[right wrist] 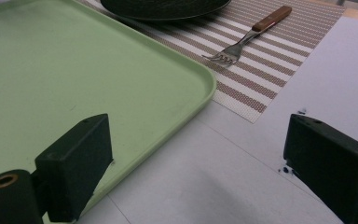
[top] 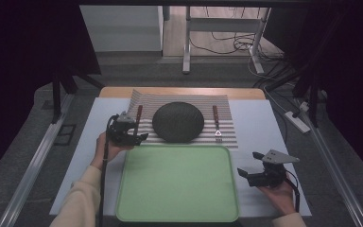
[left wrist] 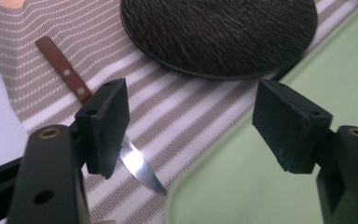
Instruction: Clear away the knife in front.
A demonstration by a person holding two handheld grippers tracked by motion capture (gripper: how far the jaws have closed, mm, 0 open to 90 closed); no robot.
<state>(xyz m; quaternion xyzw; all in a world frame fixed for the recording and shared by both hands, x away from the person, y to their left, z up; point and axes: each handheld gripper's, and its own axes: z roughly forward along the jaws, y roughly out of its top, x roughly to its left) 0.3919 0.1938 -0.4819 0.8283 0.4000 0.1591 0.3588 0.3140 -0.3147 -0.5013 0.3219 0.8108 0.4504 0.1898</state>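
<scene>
A dark round plate [top: 177, 121] [left wrist: 219, 35] rests on a striped placemat [top: 228, 128] [left wrist: 177, 112] [right wrist: 270, 70]. A wooden-handled knife [top: 138, 116] [left wrist: 70, 77] lies left of the plate and a wooden-handled fork [top: 216, 123] [right wrist: 251, 39] lies right of it. An empty green tray [top: 177, 182] [left wrist: 270, 186] [right wrist: 74, 79] sits in front of the mat. My left gripper [top: 139, 138] [left wrist: 191, 126] is open, hovering over the knife's blade at the tray's far left corner. My right gripper [top: 246, 165] [right wrist: 200, 158] is open beside the tray's right edge, with nothing between its jaws.
The white table top [top: 260, 127] [right wrist: 242, 154] lies under the mat and tray. Beyond the table's wooden far edge [top: 179, 91] stand desk legs [top: 187, 42] and loose cables [top: 227, 45] on the floor. A power strip [top: 298, 120] lies off to the right.
</scene>
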